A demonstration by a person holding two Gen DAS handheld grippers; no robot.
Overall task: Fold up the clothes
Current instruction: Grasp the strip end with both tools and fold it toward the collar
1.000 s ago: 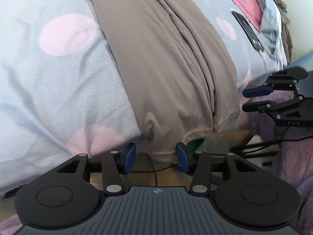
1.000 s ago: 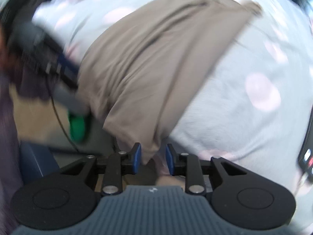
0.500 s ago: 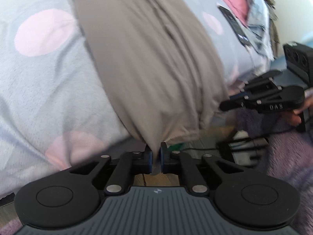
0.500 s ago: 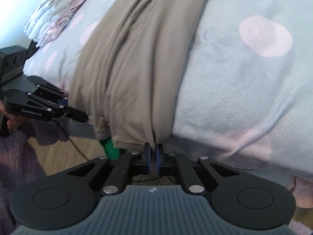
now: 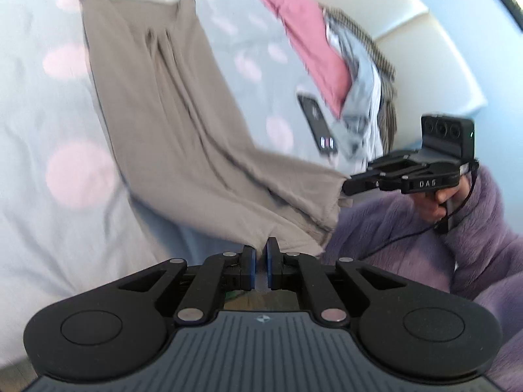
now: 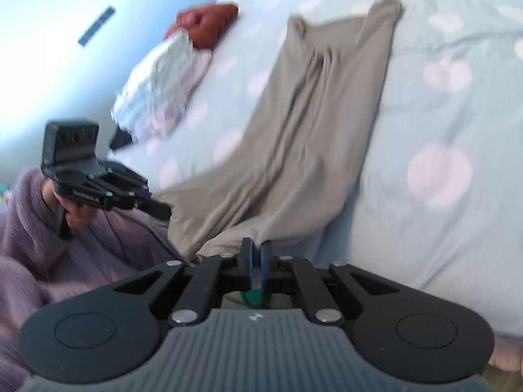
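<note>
We see a taupe garment [image 5: 170,124] lying lengthwise on a bed [image 5: 49,235] covered in pale blue bedding with pink dots, its far end with two pointed corners flat on the cover and its near hem lifted off the bed edge. The left hand-held gripper [image 5: 260,254] has its blue pads pressed together on the near hem at one corner, and the right hand-held gripper [image 5: 348,187] pinches the other near corner, so the hem stretches between the two (the cloth is blurred there, yet it clearly runs into both sets of fingers). In the right wrist view the right hand-held gripper [image 6: 256,258] is likewise closed on the fabric, and the left one [image 6: 163,210] appears at the left, its tip at the garment's edge. A fuzzy purple sleeve [image 5: 425,235] covers each arm. At the far right of the bed a pile of clothes [image 5: 327,52], pink on top with grey and checked pieces, lies beside a dark phone [image 5: 318,124]. At the far left, a white folded stack [image 6: 157,91] sits with a reddish item [image 6: 206,23] behind it.
</note>
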